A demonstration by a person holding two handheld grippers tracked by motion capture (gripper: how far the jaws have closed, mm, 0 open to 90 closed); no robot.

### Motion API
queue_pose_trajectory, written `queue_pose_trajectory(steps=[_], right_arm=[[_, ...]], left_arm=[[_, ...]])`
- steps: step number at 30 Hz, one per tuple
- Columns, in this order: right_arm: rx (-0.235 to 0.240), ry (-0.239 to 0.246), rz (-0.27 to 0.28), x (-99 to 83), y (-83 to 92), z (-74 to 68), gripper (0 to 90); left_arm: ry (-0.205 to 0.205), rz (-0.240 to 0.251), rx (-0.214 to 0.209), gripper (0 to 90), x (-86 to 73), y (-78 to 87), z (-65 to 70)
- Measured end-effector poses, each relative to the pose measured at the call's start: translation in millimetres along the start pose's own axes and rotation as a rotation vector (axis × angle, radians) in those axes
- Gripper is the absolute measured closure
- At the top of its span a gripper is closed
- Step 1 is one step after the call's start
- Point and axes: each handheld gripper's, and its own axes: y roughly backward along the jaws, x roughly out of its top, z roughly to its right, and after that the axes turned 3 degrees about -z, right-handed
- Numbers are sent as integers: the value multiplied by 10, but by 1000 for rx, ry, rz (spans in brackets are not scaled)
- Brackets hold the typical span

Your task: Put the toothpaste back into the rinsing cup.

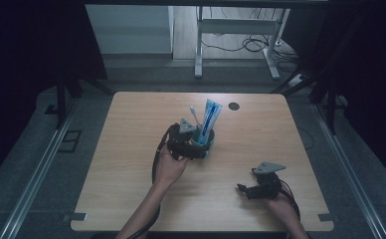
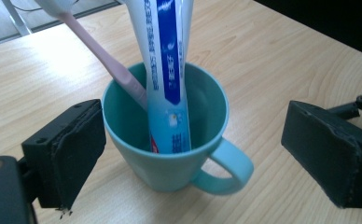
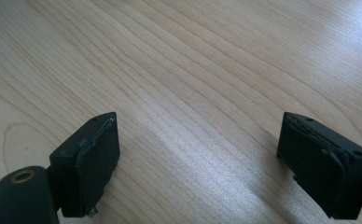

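Toothpaste tube [image 2: 167, 70] and toothbrush [image 2: 107, 58] already stand in the teal mug [image 2: 170, 158]; left gripper [image 2: 193, 154] fingers spread around it, untouching; right gripper [image 3: 198, 163] spread over bare tabletop [image 3: 193, 70].

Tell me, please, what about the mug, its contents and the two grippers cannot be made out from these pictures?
- Toothbrush: its head is cut off by the top edge of the left gripper view, and too small in the high view.
- Toothpaste tube: its print is too blurred to read, and its lower end is hidden by the mug's wall.
- Left gripper: its jaw tips are hidden behind its own body in the high view.
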Motion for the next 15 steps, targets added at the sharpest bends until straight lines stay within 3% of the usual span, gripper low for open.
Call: queue_pose_trajectory(steps=[15], right_arm=[[-1, 2, 1, 0, -1, 1, 132]], left_arm=[[22, -9, 10, 53, -298, 222, -113]])
